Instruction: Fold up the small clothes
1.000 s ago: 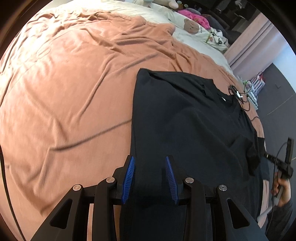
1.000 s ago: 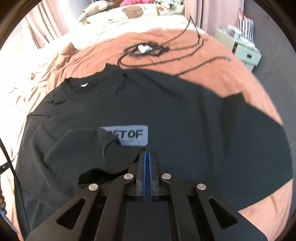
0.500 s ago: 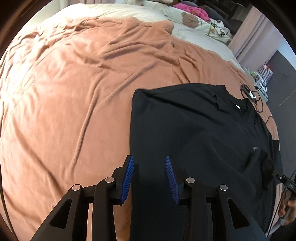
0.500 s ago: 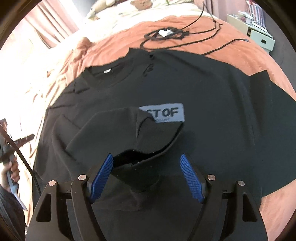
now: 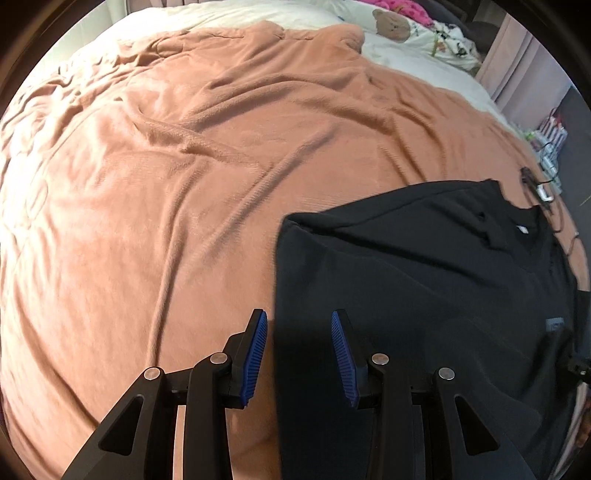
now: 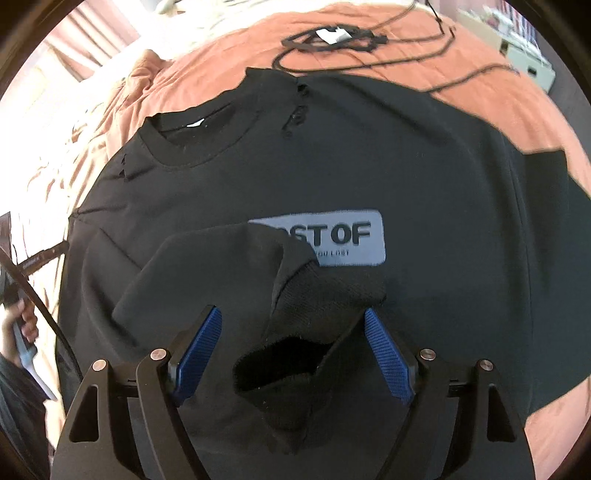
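Note:
A black T-shirt (image 6: 369, 147) with a grey "OF" patch (image 6: 347, 236) lies face up on a peach blanket (image 5: 147, 184). One sleeve (image 6: 229, 280) is folded in over the chest, its cuff crumpled. My right gripper (image 6: 293, 350) hovers over that cuff with its jaws opening; the cloth lies loose between the blue pads, untouched by them. My left gripper (image 5: 298, 350) is open over the side edge of the T-shirt (image 5: 424, 295). That edge runs between its jaws, with the left pad over the blanket.
A black cable with a white plug (image 6: 332, 35) lies beyond the collar. A teddy bear (image 5: 391, 24) and pillows sit at the head of the bed. A white shelf unit (image 6: 528, 55) stands past the bed's edge. A person's hand (image 6: 22, 317) shows at the left.
My right gripper went from shut to wide open, dropping the sleeve onto the shirt's chest. My left gripper slid sideways from over the shirt to its side edge.

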